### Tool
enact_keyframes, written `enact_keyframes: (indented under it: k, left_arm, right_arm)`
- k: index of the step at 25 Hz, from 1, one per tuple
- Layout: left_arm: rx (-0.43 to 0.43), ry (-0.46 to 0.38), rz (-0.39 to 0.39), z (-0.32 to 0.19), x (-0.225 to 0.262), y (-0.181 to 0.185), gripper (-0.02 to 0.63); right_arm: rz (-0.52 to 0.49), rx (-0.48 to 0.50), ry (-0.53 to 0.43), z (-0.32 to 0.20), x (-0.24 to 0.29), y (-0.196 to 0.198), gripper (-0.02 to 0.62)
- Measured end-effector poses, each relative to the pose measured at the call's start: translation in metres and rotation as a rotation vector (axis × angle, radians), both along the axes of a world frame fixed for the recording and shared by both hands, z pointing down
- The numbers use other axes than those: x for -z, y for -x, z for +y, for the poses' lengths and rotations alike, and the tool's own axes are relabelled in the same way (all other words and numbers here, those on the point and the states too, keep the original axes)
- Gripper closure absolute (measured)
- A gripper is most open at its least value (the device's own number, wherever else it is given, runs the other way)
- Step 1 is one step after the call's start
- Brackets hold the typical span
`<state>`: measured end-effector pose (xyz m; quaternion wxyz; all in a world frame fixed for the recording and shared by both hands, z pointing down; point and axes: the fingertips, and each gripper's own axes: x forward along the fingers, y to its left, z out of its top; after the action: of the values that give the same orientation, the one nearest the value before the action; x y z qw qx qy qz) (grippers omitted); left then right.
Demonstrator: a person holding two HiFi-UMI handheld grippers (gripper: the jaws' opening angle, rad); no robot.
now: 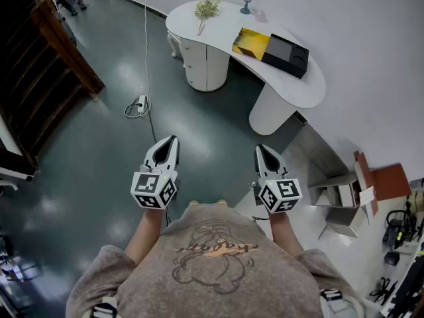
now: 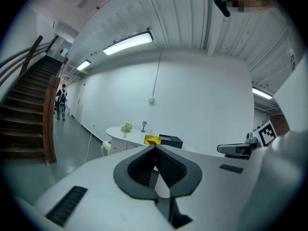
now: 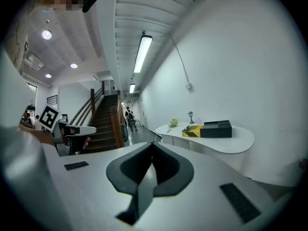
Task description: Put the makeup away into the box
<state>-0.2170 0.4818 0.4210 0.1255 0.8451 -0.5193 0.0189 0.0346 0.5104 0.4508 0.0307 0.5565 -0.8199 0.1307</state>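
A black box (image 1: 286,55) lies next to a yellow box (image 1: 250,43) on a white curved table (image 1: 301,88), far ahead of me. No makeup item can be made out at this distance. My left gripper (image 1: 173,138) and right gripper (image 1: 258,148) are held side by side at waist height, pointing towards the table. Both are shut and nothing is between their jaws. In the left gripper view the left gripper (image 2: 155,148) has the black box (image 2: 171,140) beyond its tips. In the right gripper view the right gripper (image 3: 153,144) has the black box (image 3: 216,128) off to its right.
On the table also stand a bunch of flowers (image 1: 207,6) and a small goblet (image 1: 247,2). A wooden staircase (image 1: 53,65) rises at the left. A power strip with a cable (image 1: 138,106) lies on the dark floor between me and the table. Open cartons (image 1: 344,201) sit at the right.
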Motion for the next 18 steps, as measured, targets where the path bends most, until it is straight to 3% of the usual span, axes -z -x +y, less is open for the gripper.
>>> enact_keyframes:
  k: [8, 18]
  left_arm:
    - [-0.035, 0.002, -0.015, 0.002, -0.003, -0.003, 0.586]
    - [-0.081, 0.007, 0.006, 0.006, -0.019, 0.025, 0.586]
  right_arm:
    - [-0.023, 0.009, 0.005, 0.003, -0.003, 0.015, 0.592]
    - [-0.017, -0.025, 0.016, 0.019, -0.02, 0.057, 0.592]
